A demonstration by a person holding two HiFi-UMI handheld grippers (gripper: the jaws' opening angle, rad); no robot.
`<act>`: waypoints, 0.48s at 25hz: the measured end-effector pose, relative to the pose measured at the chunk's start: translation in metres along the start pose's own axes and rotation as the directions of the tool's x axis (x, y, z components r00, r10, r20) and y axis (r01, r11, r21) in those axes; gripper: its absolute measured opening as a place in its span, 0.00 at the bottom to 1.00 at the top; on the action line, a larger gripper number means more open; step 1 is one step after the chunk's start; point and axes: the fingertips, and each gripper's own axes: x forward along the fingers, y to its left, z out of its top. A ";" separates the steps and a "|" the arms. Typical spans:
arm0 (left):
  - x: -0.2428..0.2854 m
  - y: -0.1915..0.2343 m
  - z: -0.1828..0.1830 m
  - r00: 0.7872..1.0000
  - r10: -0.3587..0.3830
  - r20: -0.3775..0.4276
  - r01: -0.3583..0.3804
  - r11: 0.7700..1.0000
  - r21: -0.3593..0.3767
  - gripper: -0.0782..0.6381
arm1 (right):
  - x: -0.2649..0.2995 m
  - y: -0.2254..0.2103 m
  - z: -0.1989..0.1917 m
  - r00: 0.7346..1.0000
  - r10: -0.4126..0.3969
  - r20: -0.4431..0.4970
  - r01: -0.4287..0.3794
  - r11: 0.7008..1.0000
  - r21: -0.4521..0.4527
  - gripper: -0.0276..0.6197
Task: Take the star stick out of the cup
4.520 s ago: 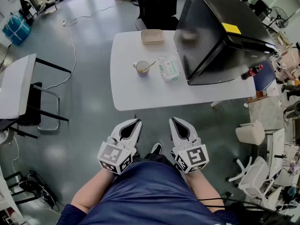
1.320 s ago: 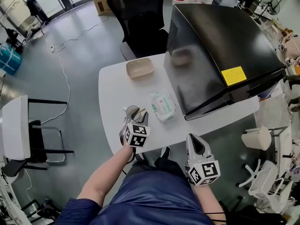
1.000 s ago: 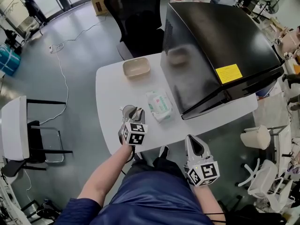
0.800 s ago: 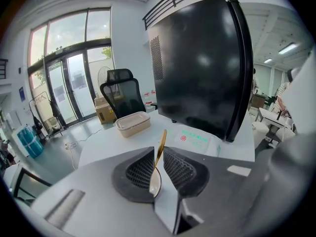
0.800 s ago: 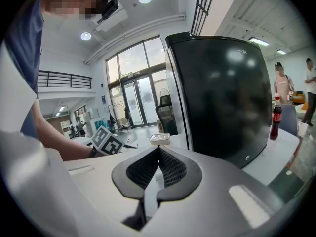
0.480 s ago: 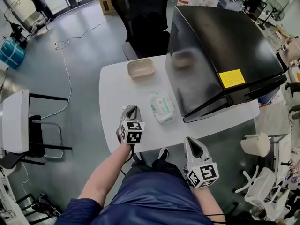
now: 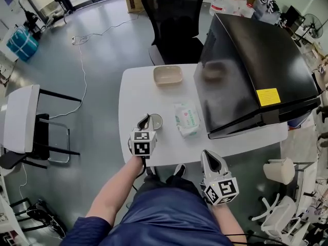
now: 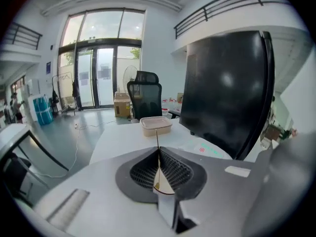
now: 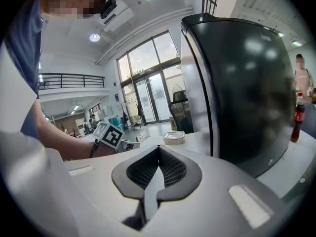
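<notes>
A small cup (image 7: 156, 121) stands near the front of the white table (image 7: 134, 94). My left gripper (image 7: 145, 120) has its tips at the cup's left rim. Its jaws have just been closing, and in the left gripper view they are shut (image 8: 158, 151) on the thin star stick (image 8: 158, 141), which runs up between the pads; the star end is hidden. The cup itself is hidden under the jaws in that view. My right gripper (image 7: 210, 159) hangs off the table's front edge, shut with nothing in it (image 9: 159, 156).
A beige container (image 7: 167, 75) sits at the table's far side, and a wipes pack (image 7: 187, 119) lies right of the cup. A large black box (image 7: 256, 76) covers the table's right part. A black office chair (image 7: 174, 19) stands behind, another chair (image 7: 25, 129) at the left.
The left gripper's jaws have closed on the stick and the gripper has shifted slightly left, so the cup now shows beside its tips. The right gripper has hardly moved.
</notes>
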 end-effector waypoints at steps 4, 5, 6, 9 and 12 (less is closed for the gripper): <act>-0.008 0.018 -0.001 0.999 -0.024 0.042 0.032 0.983 -0.183 0.12 | 0.008 0.011 0.000 1.000 0.024 -0.006 -0.024 1.000 -0.002 0.05; -0.010 0.022 -0.003 0.998 -0.037 0.052 0.049 0.971 -0.234 0.12 | 0.010 0.013 0.000 1.000 0.030 -0.008 -0.031 1.000 -0.003 0.05; -0.012 0.026 -0.004 0.997 -0.048 0.062 0.064 0.957 -0.282 0.12 | 0.012 0.016 0.000 0.999 0.037 -0.010 -0.037 0.999 -0.005 0.05; -0.019 0.036 -0.005 0.993 -0.066 0.093 0.098 0.915 -0.392 0.12 | 0.018 0.025 0.000 0.998 0.054 -0.015 -0.054 0.998 -0.012 0.05; -0.024 0.043 -0.004 0.988 -0.085 0.127 0.136 0.865 -0.484 0.12 | 0.024 0.034 0.002 0.997 0.069 -0.018 -0.069 0.997 -0.022 0.05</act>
